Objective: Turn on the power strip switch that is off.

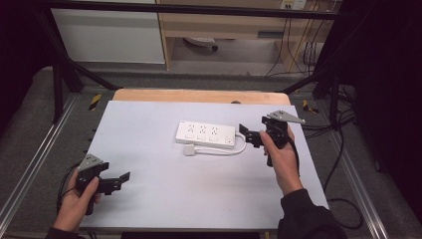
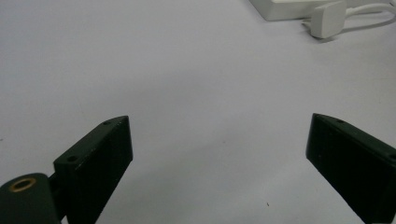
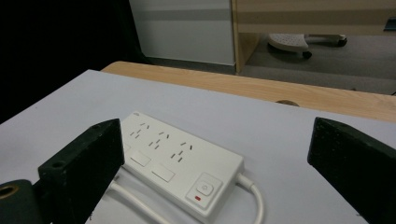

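One power strip [image 1: 205, 134], one plug [image 1: 189, 149], two grippers apart.

High view sits above the near edge, looking forward and down over the whole table [image 1: 149, 149]. Left gripper view skims low, the power strip [image 2: 299, 7] far off at upper right. Right gripper view is close on that strip [image 3: 180, 161], lower centre.
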Demonstrator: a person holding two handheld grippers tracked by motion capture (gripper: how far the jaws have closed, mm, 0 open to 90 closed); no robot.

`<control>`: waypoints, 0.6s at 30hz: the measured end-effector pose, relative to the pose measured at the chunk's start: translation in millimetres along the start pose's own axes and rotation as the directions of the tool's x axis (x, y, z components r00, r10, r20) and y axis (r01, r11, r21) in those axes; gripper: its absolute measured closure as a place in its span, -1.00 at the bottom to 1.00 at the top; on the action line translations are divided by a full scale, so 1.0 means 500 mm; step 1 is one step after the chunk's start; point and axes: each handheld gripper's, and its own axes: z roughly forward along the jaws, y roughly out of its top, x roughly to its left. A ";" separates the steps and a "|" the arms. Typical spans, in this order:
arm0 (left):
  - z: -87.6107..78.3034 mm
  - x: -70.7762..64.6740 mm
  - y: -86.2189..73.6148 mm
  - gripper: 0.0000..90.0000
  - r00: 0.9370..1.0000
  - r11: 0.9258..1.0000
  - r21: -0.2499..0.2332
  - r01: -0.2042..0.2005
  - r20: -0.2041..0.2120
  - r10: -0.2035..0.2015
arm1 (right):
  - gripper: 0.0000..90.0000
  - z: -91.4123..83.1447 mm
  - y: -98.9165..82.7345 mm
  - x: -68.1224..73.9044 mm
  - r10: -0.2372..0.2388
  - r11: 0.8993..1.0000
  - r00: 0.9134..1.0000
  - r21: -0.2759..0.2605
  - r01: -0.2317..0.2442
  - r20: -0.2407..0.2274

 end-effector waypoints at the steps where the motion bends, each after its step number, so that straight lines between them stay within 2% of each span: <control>1: 0.000 0.000 0.000 -0.84 1.000 1.000 0.005 0.000 -0.003 0.000 | -0.91 0.000 0.000 0.000 0.000 1.000 1.000 0.000 0.000 0.000; 10: 0.000 0.006 -0.002 -0.84 1.000 1.000 0.003 0.023 -0.011 -0.023 | -0.90 -0.046 -0.038 -0.033 0.020 1.000 1.000 -0.023 -0.020 0.018; 18: -0.002 0.004 -0.002 -0.84 1.000 1.000 -0.001 0.015 -0.013 -0.015 | -0.88 -0.077 -0.078 -0.057 0.010 0.999 0.999 -0.051 -0.007 0.051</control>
